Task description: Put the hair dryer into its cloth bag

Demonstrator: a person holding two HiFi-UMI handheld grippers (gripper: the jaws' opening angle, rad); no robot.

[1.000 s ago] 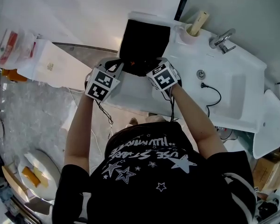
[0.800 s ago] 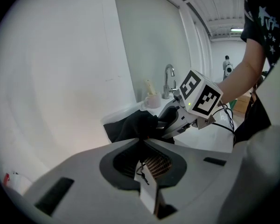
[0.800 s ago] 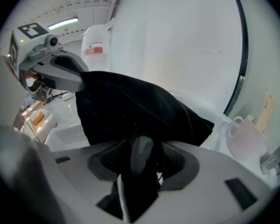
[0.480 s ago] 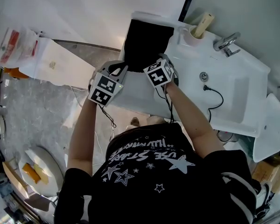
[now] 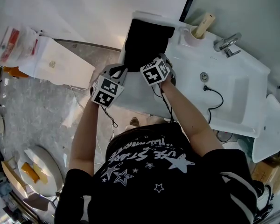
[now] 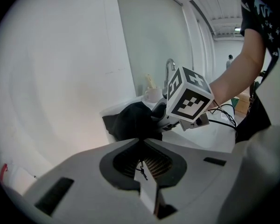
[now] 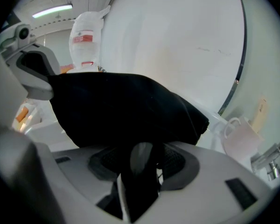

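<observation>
One black cloth bag (image 5: 145,40) is lying on the white sink counter (image 5: 238,97), its near end meeting two grippers; the left gripper (image 6: 141,146) is pinching the bag's edge, jaws together; the right gripper (image 7: 140,158) is clamping bunched bag fabric, jaws wide.

Right tongs (image 7: 139,158) — nearer left tongs (image 6: 142,147)

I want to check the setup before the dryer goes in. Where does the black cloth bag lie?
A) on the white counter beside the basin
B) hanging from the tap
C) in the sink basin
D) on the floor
A: the head view shows the black cloth bag lying on the white counter, off to the side of the basin.
</observation>
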